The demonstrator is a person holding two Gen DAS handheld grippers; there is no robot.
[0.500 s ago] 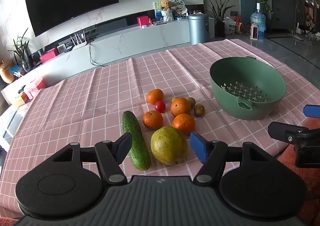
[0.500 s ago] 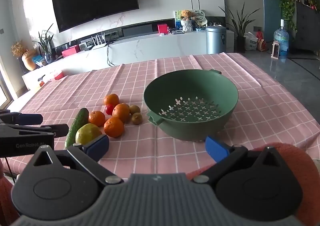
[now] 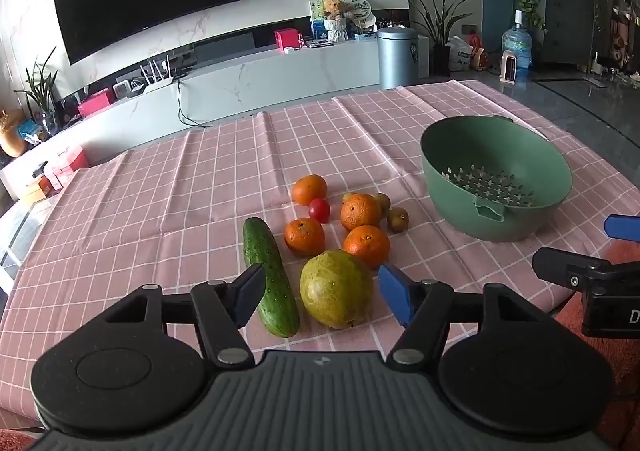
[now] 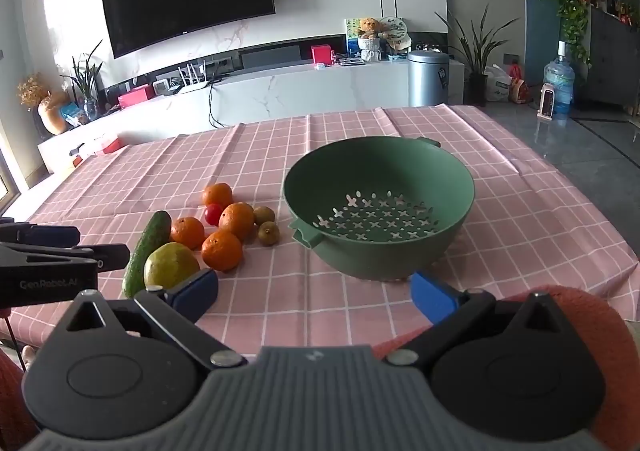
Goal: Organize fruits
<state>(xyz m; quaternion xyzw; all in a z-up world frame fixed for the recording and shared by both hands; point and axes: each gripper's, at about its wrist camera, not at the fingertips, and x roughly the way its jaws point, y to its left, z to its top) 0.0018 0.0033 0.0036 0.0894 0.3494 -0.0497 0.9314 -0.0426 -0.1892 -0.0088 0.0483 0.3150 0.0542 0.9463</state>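
Fruit lies loose on the pink checked tablecloth [image 3: 160,211] beside the green colander [image 4: 378,187], a yellow-green pear [image 3: 336,289] nearest, oranges [image 3: 366,245] behind it and a cucumber [image 3: 270,271] alongside, while the left gripper [image 3: 322,293] and right gripper [image 4: 314,291] both hover spread apart, gripping nothing.

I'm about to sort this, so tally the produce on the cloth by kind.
oranges: 4
cucumber: 1
yellow-green pear: 1
red tomato: 1
small brown fruits: 3, one mostly hidden
Total: 10
green colander: 0 inside
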